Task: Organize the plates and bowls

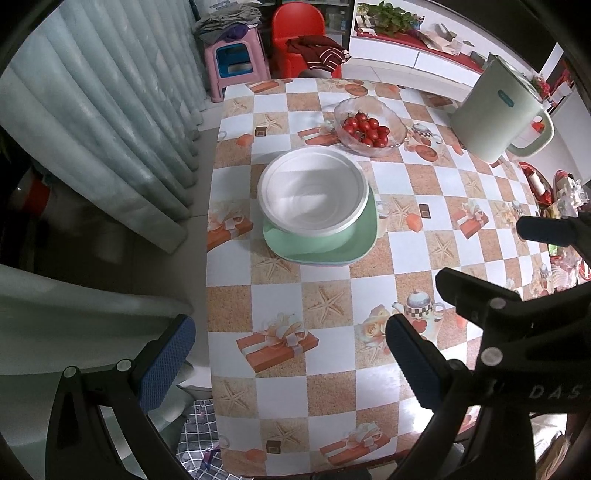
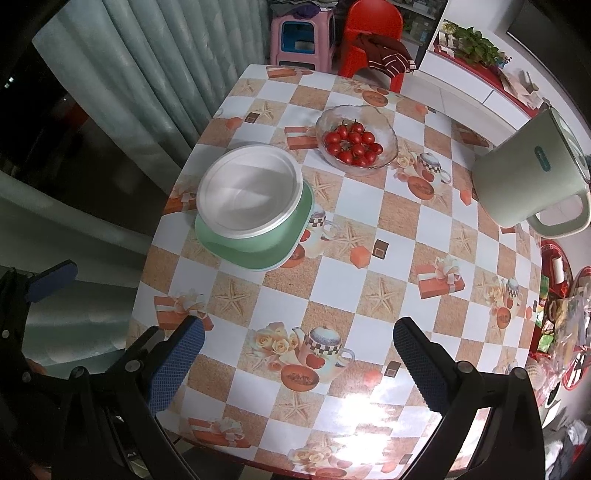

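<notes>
Stacking looks done or nearly so: the white bowl (image 1: 313, 192) sits nested on the green plate (image 1: 325, 242) at the tabletop's (image 1: 406, 251) far left, apparently over another plate, while the left hand-held gripper (image 1: 291, 363) and right hand-held gripper (image 2: 299, 363) hover spread and empty, well apart from it.

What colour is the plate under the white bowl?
Mint green plate; the left wrist view shows it best.

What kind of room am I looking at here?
Most likely a home dining area: a table under a patterned oilcloth holds a glass bowl of cherry tomatoes, an electric kettle and stacked dishes, with a plastic stool behind.
</notes>
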A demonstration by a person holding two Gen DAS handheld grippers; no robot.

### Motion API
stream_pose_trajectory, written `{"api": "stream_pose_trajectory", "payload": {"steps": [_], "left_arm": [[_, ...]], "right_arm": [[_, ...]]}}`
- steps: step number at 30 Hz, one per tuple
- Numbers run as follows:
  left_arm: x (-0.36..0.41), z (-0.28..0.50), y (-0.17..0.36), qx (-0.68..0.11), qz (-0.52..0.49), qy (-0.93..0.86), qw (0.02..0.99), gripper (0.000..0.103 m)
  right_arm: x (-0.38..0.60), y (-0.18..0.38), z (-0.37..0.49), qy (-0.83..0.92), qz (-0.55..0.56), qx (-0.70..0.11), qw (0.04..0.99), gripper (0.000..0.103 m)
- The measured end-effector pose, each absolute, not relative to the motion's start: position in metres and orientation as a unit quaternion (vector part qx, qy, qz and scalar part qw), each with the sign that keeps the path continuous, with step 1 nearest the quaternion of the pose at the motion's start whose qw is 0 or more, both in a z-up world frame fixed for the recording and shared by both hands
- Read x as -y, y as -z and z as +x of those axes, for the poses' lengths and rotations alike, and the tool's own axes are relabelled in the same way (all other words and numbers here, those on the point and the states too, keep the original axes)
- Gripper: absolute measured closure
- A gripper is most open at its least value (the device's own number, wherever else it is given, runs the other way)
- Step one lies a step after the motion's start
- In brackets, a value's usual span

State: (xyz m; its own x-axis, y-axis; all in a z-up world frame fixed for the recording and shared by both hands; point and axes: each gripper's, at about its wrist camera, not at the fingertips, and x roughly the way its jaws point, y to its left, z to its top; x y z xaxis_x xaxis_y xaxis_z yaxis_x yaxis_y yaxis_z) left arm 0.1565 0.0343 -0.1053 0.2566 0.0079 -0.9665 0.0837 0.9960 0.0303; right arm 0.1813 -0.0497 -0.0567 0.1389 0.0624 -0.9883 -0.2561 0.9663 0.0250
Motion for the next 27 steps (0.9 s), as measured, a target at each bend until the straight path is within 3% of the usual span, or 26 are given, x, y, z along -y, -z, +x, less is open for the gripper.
{"api": "stream_pose_trajectory", "payload": {"steps": [27], "left_arm": [[-0.0361,0.1538,0.1085,-0.611,0.036,0.022,0.791,0.0]], "right_arm": [[0.0481,0.0565,0.1802,-0.104,-0.073,-0.649,0.751,0.0]]}}
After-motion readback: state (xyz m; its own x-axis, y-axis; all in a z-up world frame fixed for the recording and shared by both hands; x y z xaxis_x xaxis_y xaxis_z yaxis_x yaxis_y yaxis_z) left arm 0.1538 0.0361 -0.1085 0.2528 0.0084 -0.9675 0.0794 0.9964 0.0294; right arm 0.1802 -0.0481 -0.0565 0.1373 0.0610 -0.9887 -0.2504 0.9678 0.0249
